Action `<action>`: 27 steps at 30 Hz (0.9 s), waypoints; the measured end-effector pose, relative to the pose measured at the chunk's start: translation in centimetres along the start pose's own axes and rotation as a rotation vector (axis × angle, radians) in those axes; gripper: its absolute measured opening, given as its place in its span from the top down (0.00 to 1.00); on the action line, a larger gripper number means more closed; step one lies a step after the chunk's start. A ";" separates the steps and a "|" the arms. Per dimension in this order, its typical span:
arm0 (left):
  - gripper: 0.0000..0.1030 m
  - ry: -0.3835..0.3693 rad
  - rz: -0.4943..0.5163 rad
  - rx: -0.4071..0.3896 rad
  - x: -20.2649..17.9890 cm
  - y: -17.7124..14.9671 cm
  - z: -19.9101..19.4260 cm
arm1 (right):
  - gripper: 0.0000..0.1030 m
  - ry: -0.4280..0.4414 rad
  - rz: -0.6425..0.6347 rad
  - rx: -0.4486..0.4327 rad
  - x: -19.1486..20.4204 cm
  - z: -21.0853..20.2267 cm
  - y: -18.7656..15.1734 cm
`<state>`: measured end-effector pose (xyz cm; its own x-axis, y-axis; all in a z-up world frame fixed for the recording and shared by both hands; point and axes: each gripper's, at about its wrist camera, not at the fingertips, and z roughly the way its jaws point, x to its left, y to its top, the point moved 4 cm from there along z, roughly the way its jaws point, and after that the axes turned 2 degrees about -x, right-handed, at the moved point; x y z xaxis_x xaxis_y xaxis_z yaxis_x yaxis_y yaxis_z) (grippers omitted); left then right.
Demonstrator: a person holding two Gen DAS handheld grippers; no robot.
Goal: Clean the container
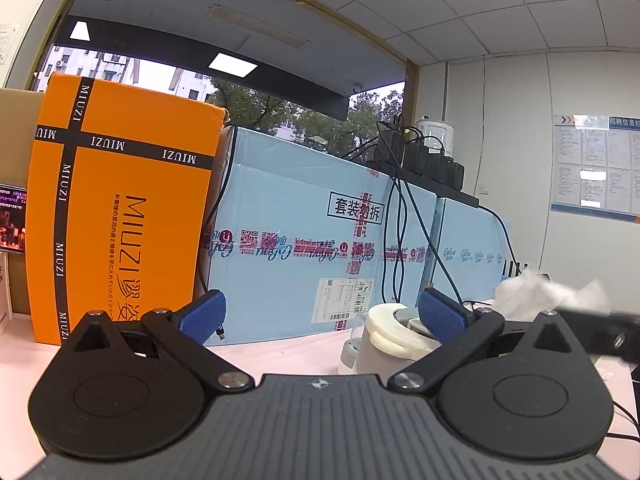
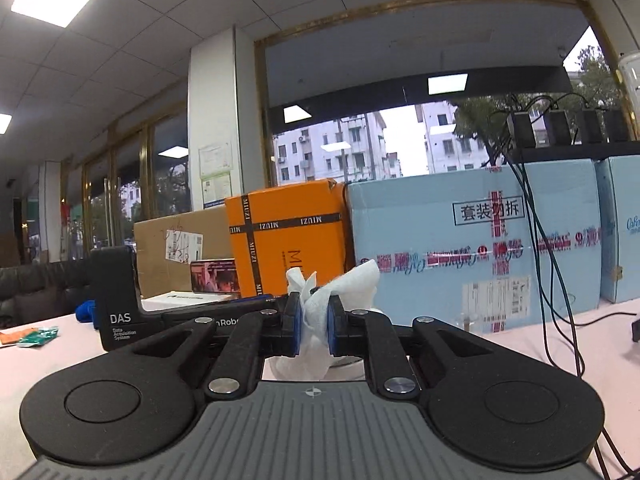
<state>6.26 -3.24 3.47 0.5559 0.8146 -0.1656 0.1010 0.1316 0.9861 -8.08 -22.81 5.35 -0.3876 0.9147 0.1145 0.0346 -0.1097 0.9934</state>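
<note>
So the container (image 1: 384,336) sits on the pale table (image 1: 280,356), just ahead of your left gripper (image 1: 322,312) toward its right finger, whose blue pads (image 1: 440,316) stand wide with nothing between them. Your right gripper (image 2: 313,316) is pinched tight on a crumpled white tissue (image 2: 320,300), held level above the table. Judging from this, you've got your wipe but no wiping has begun; steadying the container and cleaning it are both left to do

container (image 1: 384,340) before boxes (image 1: 312,232)
</note>
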 end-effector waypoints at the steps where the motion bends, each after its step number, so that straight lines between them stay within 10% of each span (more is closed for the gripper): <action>1: 0.00 0.003 0.001 0.000 0.0 0.0 0.0 | 0.89 -0.004 0.003 0.010 -0.1 0.4 -0.4; 27: 0.00 0.021 0.005 -0.004 -0.1 -0.1 0.0 | 0.89 -0.082 -0.016 0.204 0.3 2.1 -6.0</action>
<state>6.18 -3.29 3.41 0.5392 0.8266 -0.1610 0.0954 0.1300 0.9869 -6.46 -21.01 -0.57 -0.3140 0.9450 0.0910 0.2181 -0.0214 0.9757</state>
